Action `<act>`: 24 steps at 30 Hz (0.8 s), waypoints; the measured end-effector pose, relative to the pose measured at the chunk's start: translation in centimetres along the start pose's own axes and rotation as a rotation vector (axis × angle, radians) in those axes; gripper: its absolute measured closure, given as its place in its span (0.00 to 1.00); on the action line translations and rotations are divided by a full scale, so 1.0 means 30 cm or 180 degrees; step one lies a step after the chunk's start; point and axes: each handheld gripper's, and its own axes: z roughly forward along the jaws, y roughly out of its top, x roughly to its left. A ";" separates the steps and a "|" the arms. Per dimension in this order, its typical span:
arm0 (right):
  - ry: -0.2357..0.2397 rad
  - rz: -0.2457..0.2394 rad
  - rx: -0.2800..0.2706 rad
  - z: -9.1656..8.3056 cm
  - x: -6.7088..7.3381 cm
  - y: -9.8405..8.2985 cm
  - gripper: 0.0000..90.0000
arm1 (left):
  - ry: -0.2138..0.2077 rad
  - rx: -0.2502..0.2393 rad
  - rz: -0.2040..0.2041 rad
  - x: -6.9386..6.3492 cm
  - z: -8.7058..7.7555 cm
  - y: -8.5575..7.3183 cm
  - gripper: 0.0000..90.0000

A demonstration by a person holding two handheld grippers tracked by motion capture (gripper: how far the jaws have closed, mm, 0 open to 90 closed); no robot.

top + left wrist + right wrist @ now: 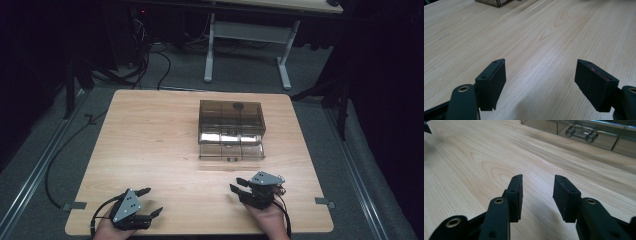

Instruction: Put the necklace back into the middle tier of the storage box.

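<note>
A light wooden table [150, 145] with rounded corners is seen standing on a grey carpeted floor [320, 80]. A smoky transparent drawer box [231, 117] is set on the tabletop, toward the far side and a little right of the middle. Its lower drawer [231, 150] is pulled out toward the near edge, and a clear handle [581, 133] is carried on its front. The rest of the wood is left bare, grain showing throughout.
</note>
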 end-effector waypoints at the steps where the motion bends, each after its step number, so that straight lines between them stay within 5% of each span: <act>1: -0.0003 0.0007 0.0015 0.001 0.001 0.000 0.66 | 0.0000 0.0001 -0.0002 0.000 0.000 0.000 0.28; 24: -0.0036 -0.0044 0.0043 -0.010 0.009 0.006 0.57 | -0.0036 0.0009 0.0031 -0.001 0.002 0.002 0.28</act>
